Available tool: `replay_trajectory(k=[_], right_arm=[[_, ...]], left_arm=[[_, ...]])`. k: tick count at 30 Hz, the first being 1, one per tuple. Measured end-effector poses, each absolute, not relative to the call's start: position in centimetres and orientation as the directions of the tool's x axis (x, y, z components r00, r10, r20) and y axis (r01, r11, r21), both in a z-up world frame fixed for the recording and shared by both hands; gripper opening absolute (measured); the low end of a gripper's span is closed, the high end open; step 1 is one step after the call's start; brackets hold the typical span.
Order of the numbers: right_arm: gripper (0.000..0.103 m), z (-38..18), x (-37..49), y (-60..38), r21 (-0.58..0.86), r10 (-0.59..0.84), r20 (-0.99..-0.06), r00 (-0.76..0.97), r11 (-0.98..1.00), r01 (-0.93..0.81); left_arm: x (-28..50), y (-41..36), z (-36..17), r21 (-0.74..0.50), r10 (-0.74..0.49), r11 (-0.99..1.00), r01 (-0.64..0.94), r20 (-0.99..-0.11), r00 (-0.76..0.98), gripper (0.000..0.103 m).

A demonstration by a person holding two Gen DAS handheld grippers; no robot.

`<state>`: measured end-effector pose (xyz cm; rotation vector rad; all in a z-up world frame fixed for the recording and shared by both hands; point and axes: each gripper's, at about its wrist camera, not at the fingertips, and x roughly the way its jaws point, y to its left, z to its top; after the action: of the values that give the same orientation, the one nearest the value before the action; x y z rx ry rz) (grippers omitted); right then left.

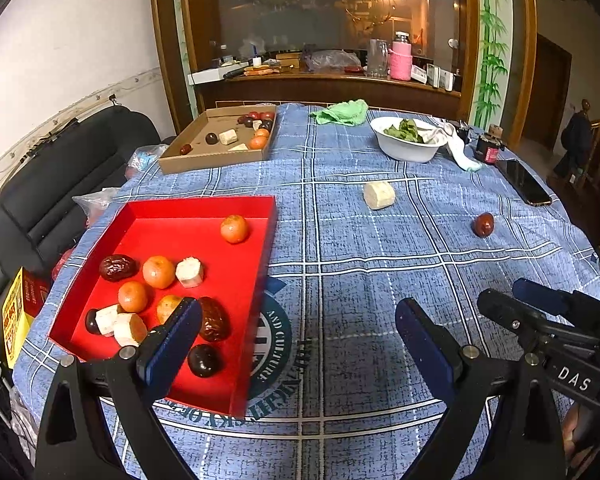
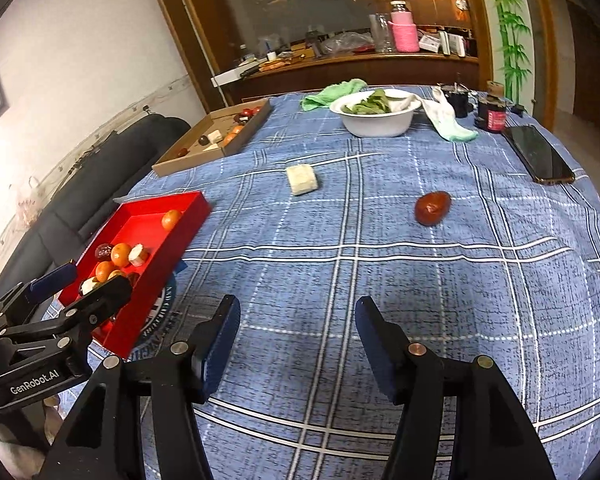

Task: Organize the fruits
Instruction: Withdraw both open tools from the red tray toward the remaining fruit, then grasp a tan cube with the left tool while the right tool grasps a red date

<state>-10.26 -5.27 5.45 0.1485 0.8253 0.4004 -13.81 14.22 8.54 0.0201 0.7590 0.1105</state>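
A red tray [image 1: 256,264] [image 2: 192,216] on the blue plaid cloth holds several oranges, dark dates and pale chunks. A pale chunk [image 1: 378,195] [image 2: 301,179] and a red-brown date [image 1: 483,224] [image 2: 432,208] lie loose on the cloth beyond it. My left gripper [image 1: 298,312] is open and empty, its left finger over the tray's near right corner; it also shows in the right wrist view [image 2: 88,282]. My right gripper [image 2: 298,312] is open and empty above bare cloth, well short of the date; it shows at the right in the left wrist view [image 1: 512,296].
A cardboard box [image 1: 204,160] [image 2: 172,166] with more fruit stands at the back left. A white bowl of greens [image 1: 408,150] [image 2: 374,126], a green cloth [image 1: 342,112], a jar [image 2: 496,116] and a phone [image 1: 524,182] [image 2: 540,154] are at the back right. A black sofa [image 1: 60,184] lies left.
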Motion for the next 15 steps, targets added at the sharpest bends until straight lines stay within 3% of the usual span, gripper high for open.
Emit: replay_trajectory(k=[9,15], right_arm=[[0.064,5.6,-9.2,-8.6,0.258,0.337,-0.694,0.636,0.941,-0.218],[0.064,6.3,-5.8,-12.9,0.264,0.279,-0.696,0.661,0.956,-0.126]], left_arm=[[-11.9,14.8,8.6,0.041,0.062,0.998,-0.047,-0.713,0.699,0.097],[-7.5,16.8,10.0,-0.088,-0.05,0.996,-0.019,-0.712,0.7,0.097]])
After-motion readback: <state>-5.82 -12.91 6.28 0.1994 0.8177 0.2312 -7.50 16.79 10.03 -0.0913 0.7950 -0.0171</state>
